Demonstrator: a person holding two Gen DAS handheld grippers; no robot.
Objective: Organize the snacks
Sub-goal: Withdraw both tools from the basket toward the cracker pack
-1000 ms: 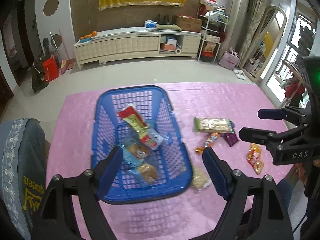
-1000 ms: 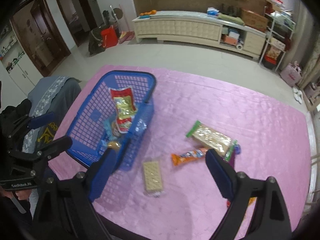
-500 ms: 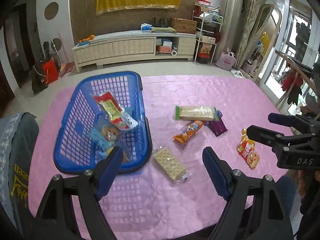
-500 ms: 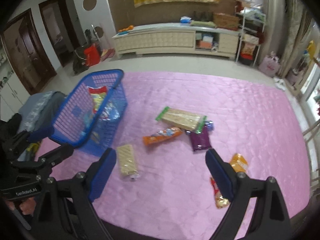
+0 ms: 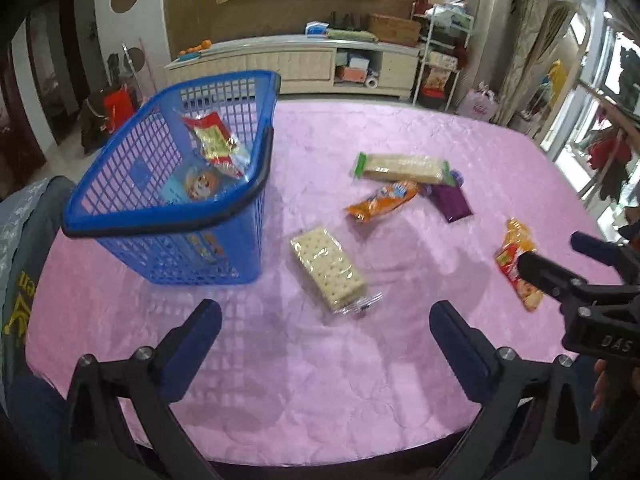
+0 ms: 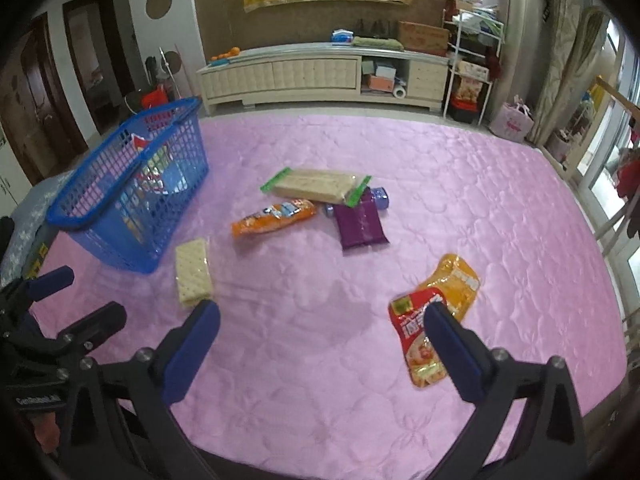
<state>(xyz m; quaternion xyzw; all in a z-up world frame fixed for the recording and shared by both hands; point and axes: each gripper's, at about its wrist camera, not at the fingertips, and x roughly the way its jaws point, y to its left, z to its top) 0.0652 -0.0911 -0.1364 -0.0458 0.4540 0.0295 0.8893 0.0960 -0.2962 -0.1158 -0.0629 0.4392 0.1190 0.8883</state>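
A pink quilted tablecloth (image 5: 320, 380) covers the table and carries everything. At its left end stands a blue plastic basket (image 5: 120, 184) with a black rim band; inside it lie a red and yellow snack packet (image 5: 210, 136) and a blue packet with a cartoon face (image 5: 198, 186), with perhaps more wrappers beneath them, though the mesh hides that.

The left gripper (image 5: 326, 332) hangs over the near edge of the cloth, its jaws having just spread wider, now fully apart with nothing between the blue pads. The right gripper (image 6: 322, 334) does the same, jaws just opened wide and empty; its right finger overlaps the orange and red pouch (image 6: 448, 292) in view, but contact cannot be judged.

Loose on the cloth: a long cracker sleeve with green ends (image 5: 400, 167), a clear pack of square crackers (image 5: 328, 268) just right of the basket, an orange snack bag (image 5: 382, 200), and a purple packet (image 5: 450, 200) tucked under the sleeve's end.
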